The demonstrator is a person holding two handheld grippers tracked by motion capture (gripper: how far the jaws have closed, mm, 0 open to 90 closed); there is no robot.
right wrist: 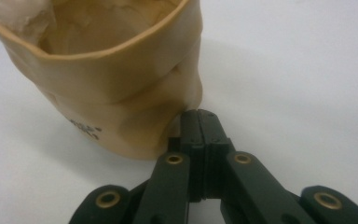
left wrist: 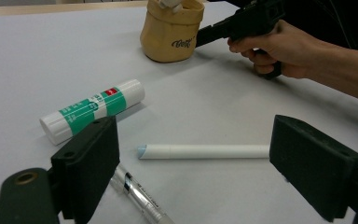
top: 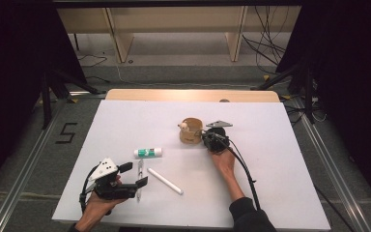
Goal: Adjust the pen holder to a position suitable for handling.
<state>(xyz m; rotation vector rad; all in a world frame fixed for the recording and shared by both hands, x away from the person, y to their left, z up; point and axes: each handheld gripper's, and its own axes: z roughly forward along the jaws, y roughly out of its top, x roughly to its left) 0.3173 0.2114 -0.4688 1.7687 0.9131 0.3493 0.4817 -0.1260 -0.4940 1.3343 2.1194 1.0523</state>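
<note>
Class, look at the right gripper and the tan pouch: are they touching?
Touching. In the right gripper view the right gripper, jaws shut together, presses its tips against the side of the tan pouch, with no gap between them and the fabric dented there.

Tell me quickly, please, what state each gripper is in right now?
Left gripper: open, holding nothing, above the silver pen.
Right gripper: shut, holding nothing, tips against the tan pouch.

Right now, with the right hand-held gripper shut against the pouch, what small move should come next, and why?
Probably back the right hand-held gripper off the pouch slightly and open it. Its jaws are pressed together with nothing between them, tips touching the pouch's side. The white marker, glue stick and silver pen lie on the table.
</note>
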